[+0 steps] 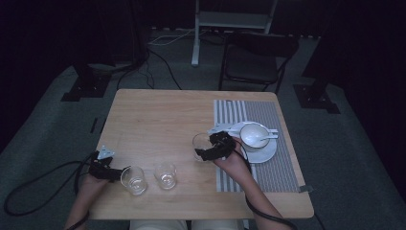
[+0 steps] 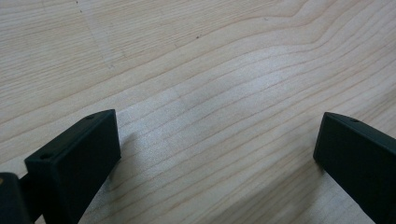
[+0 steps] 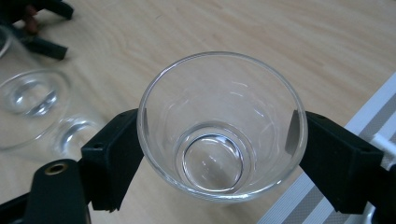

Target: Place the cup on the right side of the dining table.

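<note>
Right claw (image 3: 219, 135) clamped on glass (image 3: 222, 123), mid-carry near placemat (image 1: 268, 167); left claw (image 2: 215, 154) wide open, empty over surface (image 2: 187, 70). Next: set glass down upright.

Dim lab: cabled floor (image 1: 163, 40), equipment stands (image 1: 86, 84).

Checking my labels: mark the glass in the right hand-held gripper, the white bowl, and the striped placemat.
glass (image 3: 219, 140), right gripper view, on its inner wall above the base.
white bowl (image 1: 250, 132), high view, on the inside of the bowl.
striped placemat (image 1: 268, 175), high view, on a bare stretch near the person.
</note>
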The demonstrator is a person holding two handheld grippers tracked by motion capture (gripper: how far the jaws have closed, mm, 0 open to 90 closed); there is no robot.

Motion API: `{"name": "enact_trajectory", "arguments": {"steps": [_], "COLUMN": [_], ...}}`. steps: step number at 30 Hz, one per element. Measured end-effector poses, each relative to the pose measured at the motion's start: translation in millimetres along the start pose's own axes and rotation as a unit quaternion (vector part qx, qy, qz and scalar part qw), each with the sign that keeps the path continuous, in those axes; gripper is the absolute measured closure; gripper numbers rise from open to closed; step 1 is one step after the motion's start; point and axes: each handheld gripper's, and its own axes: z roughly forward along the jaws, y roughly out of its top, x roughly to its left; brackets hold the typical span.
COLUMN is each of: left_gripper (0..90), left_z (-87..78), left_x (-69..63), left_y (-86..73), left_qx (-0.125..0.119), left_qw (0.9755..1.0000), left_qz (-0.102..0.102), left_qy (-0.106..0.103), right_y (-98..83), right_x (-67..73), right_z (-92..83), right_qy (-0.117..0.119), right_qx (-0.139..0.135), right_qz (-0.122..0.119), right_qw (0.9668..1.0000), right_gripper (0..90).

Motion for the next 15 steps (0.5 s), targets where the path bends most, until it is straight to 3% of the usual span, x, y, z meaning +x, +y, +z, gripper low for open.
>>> {"name": "enact_trajectory", "arguments": {"steps": [15], "left_gripper": [0.9], "left_z": [0.0], "left_x": [0.2], "left_y": [0.0], "left_qx": [0.0], "left_qw": [1.0], "left_qz": [0.001], "left_qy": [-0.001], "right_y": [27.3], "right_x": [-34.6], "right_z": [7.7], "right_qy": [-0.036], "right_qx": [0.008], "right_qz": [0.015], "right_qw": [0.9992], "right_gripper": [18.2]}}
